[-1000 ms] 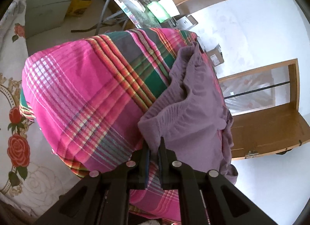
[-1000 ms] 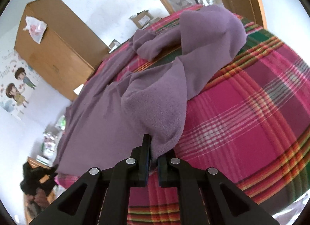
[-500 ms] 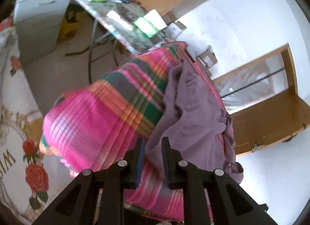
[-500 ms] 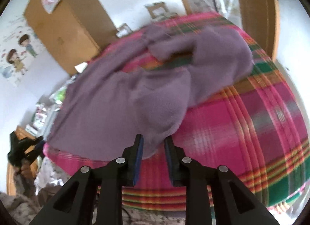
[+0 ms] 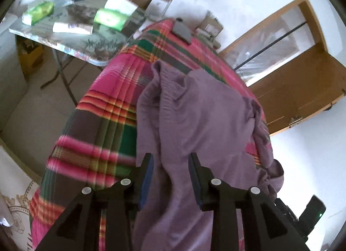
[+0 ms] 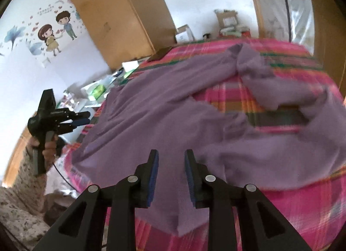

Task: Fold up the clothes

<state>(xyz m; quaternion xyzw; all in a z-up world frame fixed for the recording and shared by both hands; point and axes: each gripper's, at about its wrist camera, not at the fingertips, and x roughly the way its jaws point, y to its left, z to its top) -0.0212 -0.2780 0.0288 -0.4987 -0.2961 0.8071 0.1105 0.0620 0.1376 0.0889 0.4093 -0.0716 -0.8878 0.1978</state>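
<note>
Home bedroom, probably. Bed with pink plaid cover (image 6: 281,207); wooden wardrobe (image 6: 121,17) far left; cartoon wall stickers (image 6: 54,32); cluttered folding table (image 5: 69,34) beside bed; wooden door (image 5: 302,91) right.

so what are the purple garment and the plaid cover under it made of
Purple garment: looks like a soft knit or fleece, matte, slightly fuzzy, with faint ribbing and loose drape. Plaid cover: seems a thin woven cloth, likely cotton, flat and matte with crisp woven stripes.
</note>
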